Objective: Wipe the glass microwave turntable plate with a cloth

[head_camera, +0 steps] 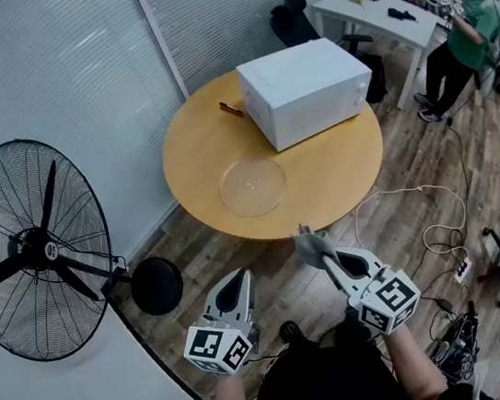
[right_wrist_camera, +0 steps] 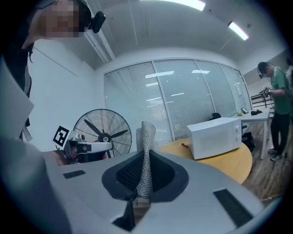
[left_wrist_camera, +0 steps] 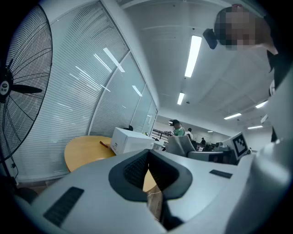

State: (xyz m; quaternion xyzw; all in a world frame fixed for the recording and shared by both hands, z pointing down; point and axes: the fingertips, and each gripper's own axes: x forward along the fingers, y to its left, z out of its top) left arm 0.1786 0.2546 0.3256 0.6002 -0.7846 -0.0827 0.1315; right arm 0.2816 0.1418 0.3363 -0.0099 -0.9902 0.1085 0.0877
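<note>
The right gripper (head_camera: 326,260) is clenched on a grey cloth (head_camera: 310,245). The left gripper (head_camera: 235,290) is closed on nothing. The glass turntable plate (head_camera: 253,185) lies on the round surface (head_camera: 188,148), ahead of both grippers and well apart from them.

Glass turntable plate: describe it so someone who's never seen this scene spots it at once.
Find the round wooden table in the head view, with a white microwave on its far half. The glass plate lies flat on the near half, in front of the microwave. It is the only clear, round disc there; the wood shows through it.
</note>
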